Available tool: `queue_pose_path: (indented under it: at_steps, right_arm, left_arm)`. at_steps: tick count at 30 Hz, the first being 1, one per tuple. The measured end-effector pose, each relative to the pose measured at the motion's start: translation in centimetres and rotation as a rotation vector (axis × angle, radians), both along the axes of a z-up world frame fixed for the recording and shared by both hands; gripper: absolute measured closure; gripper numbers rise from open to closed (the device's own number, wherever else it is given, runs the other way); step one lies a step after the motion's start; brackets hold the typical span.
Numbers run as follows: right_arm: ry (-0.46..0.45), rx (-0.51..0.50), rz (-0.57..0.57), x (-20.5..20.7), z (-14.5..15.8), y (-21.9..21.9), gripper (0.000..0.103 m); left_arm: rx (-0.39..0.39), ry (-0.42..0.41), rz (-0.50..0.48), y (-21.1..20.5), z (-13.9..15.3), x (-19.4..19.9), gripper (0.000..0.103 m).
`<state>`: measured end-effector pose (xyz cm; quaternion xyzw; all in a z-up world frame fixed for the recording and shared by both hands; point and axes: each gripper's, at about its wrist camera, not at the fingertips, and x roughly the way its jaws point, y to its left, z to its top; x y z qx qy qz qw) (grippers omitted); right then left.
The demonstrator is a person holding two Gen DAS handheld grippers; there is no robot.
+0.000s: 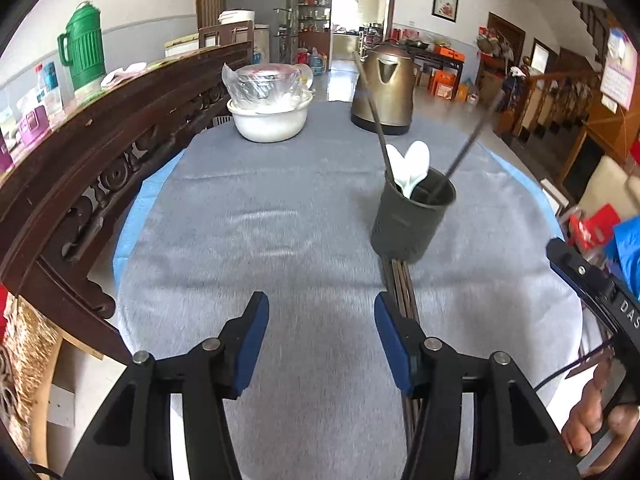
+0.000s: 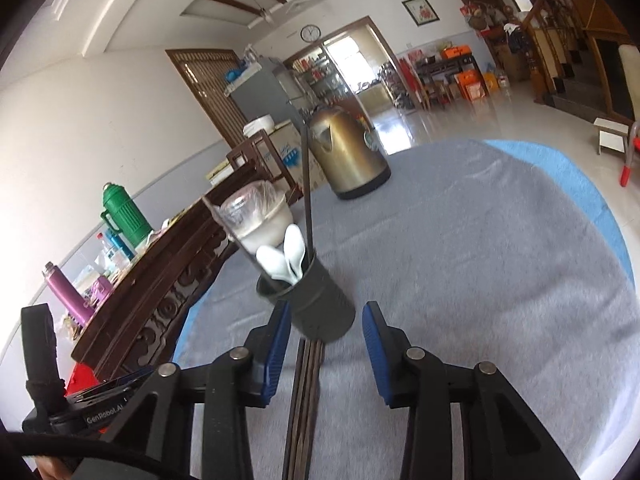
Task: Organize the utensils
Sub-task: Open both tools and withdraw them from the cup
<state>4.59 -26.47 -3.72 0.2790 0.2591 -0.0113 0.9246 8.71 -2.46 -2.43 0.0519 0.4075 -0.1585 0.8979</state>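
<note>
A dark utensil holder (image 1: 412, 216) (image 2: 324, 304) stands on the grey cloth with white spoons (image 1: 412, 164) (image 2: 280, 260) and two dark chopsticks (image 1: 374, 112) (image 2: 306, 184) sticking out of it. A bundle of brown chopsticks (image 1: 400, 284) (image 2: 306, 380) lies flat on the cloth, running from the holder's base toward me. My left gripper (image 1: 320, 304) is open over bare cloth, its right finger just over the bundle. My right gripper (image 2: 326, 314) is open and straddles the bundle without its pads touching it, the holder just ahead of its tips.
A bronze kettle (image 1: 384, 88) (image 2: 348, 156) and a white bowl (image 1: 270, 120) holding a plastic-wrapped pot stand at the table's far end. A carved wooden bench back (image 1: 120, 140) runs along the left edge. A hand (image 1: 592, 420) grips the right tool at the right.
</note>
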Motion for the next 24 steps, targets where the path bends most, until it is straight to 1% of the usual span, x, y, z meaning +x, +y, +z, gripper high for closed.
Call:
queue_pose_path:
  at_steps: [6, 10, 14, 16, 19, 24]
  right_arm:
    - [0.01, 0.014, 0.03, -1.0, 0.3, 1.3, 0.063]
    - [-0.001, 0.007, 0.05, -2.3, 1.2, 2.3, 0.063]
    - [-0.016, -0.01, 0.055, -3.6, 2.6, 3.0, 0.062]
    - [-0.034, -0.038, 0.053, -4.3, 3.5, 3.4, 0.062]
    - [-0.052, -0.068, 0.054, -5.0, 4.3, 4.0, 0.062]
    - [-0.055, -0.066, 0.063, -5.5, 4.6, 4.6, 0.062]
  left_arm:
    - [0.041, -0.067, -0.017, 0.3, 1.4, -2.3, 0.045]
    - [0.083, -0.15, -0.003, 0.6, 3.3, -4.3, 0.036]
    - [0.119, -0.22, 0.001, 0.8, 4.7, -6.0, 0.029]
    - [0.134, -0.252, 0.005, 1.0, 5.4, -6.6, 0.029]
    - [0.15, -0.281, 0.016, 1.1, 6.0, -7.2, 0.028]
    - [0.161, -0.297, 0.023, 1.3, 6.3, -7.7, 0.028]
